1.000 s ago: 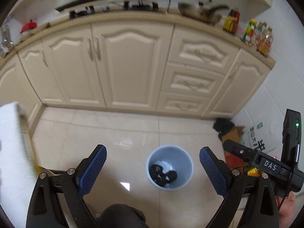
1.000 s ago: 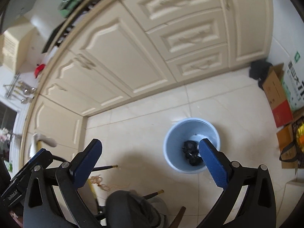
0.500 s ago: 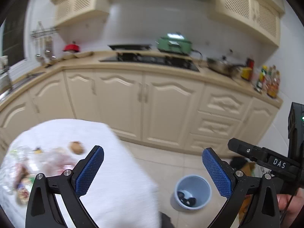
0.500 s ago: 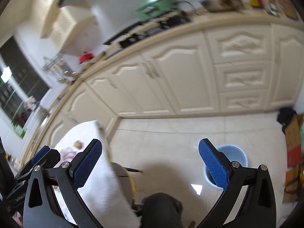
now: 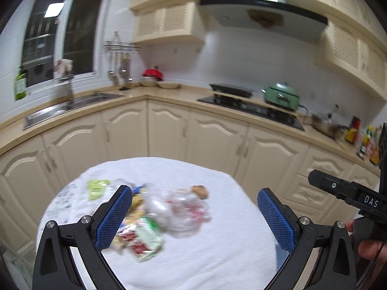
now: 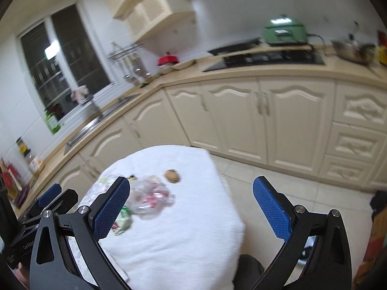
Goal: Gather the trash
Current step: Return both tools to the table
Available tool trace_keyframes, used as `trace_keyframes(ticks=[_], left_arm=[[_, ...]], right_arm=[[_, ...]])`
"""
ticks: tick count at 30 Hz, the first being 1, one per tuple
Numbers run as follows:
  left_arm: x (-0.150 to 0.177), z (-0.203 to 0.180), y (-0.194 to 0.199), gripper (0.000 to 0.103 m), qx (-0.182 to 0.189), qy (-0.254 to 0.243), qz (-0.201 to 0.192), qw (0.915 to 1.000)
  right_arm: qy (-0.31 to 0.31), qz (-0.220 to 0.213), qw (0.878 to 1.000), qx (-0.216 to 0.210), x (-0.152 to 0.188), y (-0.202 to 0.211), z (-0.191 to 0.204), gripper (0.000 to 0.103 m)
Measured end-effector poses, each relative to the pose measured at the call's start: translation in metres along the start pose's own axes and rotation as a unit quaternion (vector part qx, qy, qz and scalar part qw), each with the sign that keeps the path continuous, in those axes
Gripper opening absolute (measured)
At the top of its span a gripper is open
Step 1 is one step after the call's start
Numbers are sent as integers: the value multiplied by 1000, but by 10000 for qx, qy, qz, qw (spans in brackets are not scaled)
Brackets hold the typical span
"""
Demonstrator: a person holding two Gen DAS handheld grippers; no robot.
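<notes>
Trash lies on the white cloth, below both empty, wide-apart claws, nearer the left claw.

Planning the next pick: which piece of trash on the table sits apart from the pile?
The small brown lump: it lies alone on the white cloth, at the far right of the wrappers and crumpled clear plastic.

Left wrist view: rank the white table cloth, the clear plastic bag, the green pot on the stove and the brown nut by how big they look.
1. white table cloth
2. clear plastic bag
3. green pot, which sits much farther from the camera, so its true size against the bag is unsure
4. brown nut
</notes>
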State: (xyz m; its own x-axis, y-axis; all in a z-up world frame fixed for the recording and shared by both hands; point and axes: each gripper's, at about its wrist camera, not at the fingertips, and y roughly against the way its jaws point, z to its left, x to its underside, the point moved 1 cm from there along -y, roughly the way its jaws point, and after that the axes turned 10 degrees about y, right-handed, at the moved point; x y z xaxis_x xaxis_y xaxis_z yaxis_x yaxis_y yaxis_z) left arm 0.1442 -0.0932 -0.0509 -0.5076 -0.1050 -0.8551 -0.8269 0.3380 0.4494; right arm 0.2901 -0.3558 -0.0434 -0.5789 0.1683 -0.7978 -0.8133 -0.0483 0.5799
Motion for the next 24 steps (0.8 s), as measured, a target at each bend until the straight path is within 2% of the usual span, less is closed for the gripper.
trace_keyframes(ticks=[5, 12, 16, 19, 24], left_arm=[[11, 37, 43, 102, -376, 238, -203, 9988], [29, 67, 66, 102, -829, 532, -133, 9950], [23, 78, 59, 102, -973, 650, -25, 9931], [17, 82, 49, 102, -1024, 689, 84, 9923], [-6, 93, 9, 102, -1165, 616, 345, 9907]], right_arm=[[486, -26, 9986, -191, -8, -7, 45, 103], [897, 323, 9946, -398, 1, -39, 85, 103], [1050, 590, 9915, -496, 8, -65, 98, 103], [1093, 871, 9896, -350, 15, -94, 95, 103], [1055, 1172, 9870, -312, 19, -129, 86, 103]])
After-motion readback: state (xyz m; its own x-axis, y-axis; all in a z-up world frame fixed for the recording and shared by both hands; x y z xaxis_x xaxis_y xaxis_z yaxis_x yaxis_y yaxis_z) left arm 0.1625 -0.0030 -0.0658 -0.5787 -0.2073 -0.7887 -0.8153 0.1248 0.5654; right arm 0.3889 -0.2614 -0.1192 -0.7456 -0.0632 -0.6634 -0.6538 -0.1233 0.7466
